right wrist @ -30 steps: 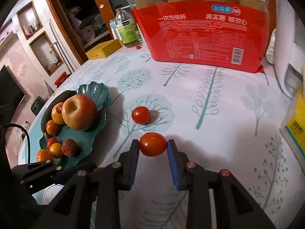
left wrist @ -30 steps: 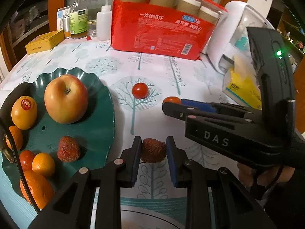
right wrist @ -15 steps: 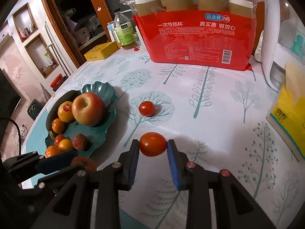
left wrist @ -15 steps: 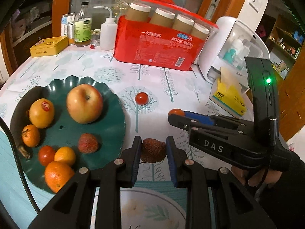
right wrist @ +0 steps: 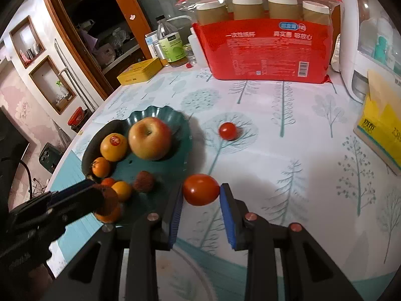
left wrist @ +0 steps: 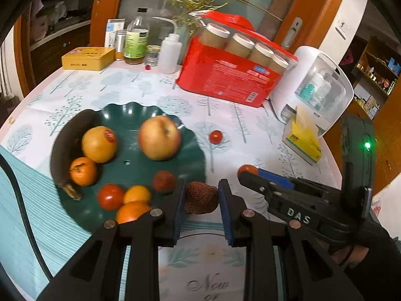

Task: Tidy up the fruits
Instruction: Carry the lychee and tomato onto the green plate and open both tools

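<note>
while both jaws clamp one fruit each, lychee [left wrist: 201, 197] left, tomato [right wrist: 200, 189] right, nine fruits on plate [left wrist: 130, 115]

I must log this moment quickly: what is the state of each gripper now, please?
Left gripper: closed, holding a dark brown wrinkled fruit.
Right gripper: closed, holding a red tomato.

1. Your left wrist camera looks steeply down along its fingers, close above the green plate [left wrist: 75, 125] at centre left
2. Your right wrist camera sits further right, facing likewise
3. Both share the plate, the red pack [right wrist: 265, 50] and the tablecloth [right wrist: 288, 155]
</note>
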{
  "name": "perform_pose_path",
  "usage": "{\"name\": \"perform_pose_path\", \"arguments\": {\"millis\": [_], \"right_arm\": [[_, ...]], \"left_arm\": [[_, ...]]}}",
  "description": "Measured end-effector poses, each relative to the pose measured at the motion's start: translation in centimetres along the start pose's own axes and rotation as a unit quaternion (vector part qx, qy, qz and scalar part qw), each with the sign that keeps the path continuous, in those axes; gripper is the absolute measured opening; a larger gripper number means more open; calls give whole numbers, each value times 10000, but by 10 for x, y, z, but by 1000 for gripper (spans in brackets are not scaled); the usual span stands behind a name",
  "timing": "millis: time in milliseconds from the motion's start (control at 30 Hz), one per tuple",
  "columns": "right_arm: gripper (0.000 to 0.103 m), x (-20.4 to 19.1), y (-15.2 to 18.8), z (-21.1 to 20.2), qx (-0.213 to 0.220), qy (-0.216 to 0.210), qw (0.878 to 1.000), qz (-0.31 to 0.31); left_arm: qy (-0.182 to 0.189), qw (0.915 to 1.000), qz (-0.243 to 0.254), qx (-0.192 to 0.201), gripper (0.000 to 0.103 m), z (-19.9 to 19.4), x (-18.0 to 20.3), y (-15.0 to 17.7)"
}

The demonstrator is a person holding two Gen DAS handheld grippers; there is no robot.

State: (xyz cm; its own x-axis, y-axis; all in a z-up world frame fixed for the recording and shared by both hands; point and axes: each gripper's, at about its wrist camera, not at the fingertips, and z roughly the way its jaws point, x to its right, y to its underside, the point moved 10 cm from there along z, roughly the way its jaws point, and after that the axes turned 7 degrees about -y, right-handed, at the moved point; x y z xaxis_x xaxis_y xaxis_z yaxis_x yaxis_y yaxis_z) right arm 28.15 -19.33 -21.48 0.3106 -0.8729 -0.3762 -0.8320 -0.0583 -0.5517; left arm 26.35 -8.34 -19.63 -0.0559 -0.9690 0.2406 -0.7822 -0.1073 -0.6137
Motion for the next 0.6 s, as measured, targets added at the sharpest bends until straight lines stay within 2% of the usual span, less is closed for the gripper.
{"name": "perform_pose_path", "arguments": {"millis": [267, 600], "right_arm": [[30, -41, -1, 10, 76, -62, 9999, 132], [31, -96, -17, 32, 284, -141, 9992, 233]], "left_arm": [[-11, 9999, 93, -38, 25, -8, -41, -12], [-7, 9994, 270, -196, 25, -3, -91, -36]]}}
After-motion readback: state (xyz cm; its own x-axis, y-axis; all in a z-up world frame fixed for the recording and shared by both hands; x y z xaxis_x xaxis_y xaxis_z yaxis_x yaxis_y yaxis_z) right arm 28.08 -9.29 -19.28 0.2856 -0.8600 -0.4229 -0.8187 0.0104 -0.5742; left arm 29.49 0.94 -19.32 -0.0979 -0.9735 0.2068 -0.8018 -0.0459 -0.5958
